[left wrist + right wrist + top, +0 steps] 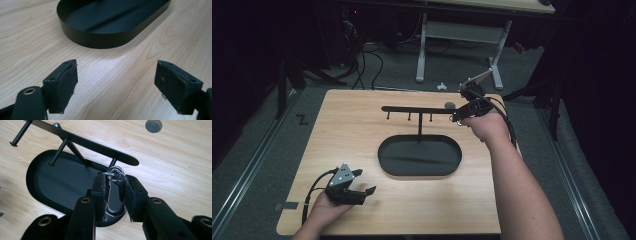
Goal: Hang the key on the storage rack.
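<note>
well, right gripper (113,192) jaws tight on unlabelled carabiner (115,195) (left gripper (115,85) jaws apart)

One stand (420,130), one carabiner (114,192)

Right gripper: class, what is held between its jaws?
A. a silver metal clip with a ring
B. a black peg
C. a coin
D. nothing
A: in the right gripper view, the right gripper is clamped on a shiny silver clip near the black rack.
</note>
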`<action>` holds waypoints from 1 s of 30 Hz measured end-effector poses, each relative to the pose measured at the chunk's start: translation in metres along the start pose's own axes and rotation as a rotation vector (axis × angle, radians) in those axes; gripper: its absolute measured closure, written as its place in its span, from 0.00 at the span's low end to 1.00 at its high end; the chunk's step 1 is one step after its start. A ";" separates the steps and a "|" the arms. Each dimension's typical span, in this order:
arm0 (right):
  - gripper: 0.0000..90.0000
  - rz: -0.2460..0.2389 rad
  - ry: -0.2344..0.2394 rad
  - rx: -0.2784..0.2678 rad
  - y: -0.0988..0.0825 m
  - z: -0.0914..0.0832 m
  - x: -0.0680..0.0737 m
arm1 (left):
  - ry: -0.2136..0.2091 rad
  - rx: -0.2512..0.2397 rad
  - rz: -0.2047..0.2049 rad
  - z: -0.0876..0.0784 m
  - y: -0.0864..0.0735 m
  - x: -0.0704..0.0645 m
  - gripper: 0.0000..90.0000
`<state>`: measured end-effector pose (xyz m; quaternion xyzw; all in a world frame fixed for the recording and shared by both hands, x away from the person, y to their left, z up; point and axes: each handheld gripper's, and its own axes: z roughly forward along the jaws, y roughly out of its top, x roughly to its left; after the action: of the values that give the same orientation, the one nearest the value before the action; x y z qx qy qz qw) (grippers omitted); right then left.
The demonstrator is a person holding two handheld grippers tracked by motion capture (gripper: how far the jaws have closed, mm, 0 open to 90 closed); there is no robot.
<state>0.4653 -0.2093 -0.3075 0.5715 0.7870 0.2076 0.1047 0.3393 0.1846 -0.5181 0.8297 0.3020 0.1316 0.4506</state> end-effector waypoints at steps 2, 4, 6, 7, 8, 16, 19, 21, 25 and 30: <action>0.79 0.007 -0.003 0.001 0.001 0.000 -0.001 | -0.001 0.000 0.000 0.000 0.000 0.000 0.22; 0.79 0.010 -0.005 0.002 0.001 0.002 -0.003 | -0.001 0.001 0.000 0.000 0.000 0.000 0.22; 0.79 0.017 -0.008 0.002 0.001 0.003 -0.005 | -0.002 0.004 0.002 0.001 0.000 0.000 0.22; 0.79 0.019 -0.010 0.004 0.000 0.004 -0.006 | -0.002 0.004 0.002 0.001 0.000 0.000 0.22; 0.79 0.019 -0.010 0.004 0.000 0.004 -0.006 | -0.003 0.007 0.003 0.001 0.000 0.000 0.22; 0.77 0.022 -0.019 0.006 -0.003 0.008 -0.008 | -0.006 0.012 0.006 0.002 0.000 -0.001 0.22; 0.76 0.034 -0.022 -0.001 -0.003 0.008 -0.009 | -0.005 0.012 0.006 0.001 0.000 -0.001 0.22; 0.76 0.038 -0.022 -0.011 -0.003 0.008 -0.009 | -0.005 0.014 0.007 0.002 0.000 -0.001 0.22; 0.76 0.037 -0.018 -0.009 -0.002 0.008 -0.008 | -0.006 0.015 0.009 0.002 0.000 -0.001 0.22; 0.77 0.037 -0.019 -0.007 -0.003 0.007 -0.007 | -0.006 0.013 0.007 0.002 0.000 -0.001 0.22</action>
<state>0.4683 -0.2155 -0.3157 0.5875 0.7745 0.2071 0.1102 0.3393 0.1832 -0.5192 0.8341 0.2985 0.1289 0.4455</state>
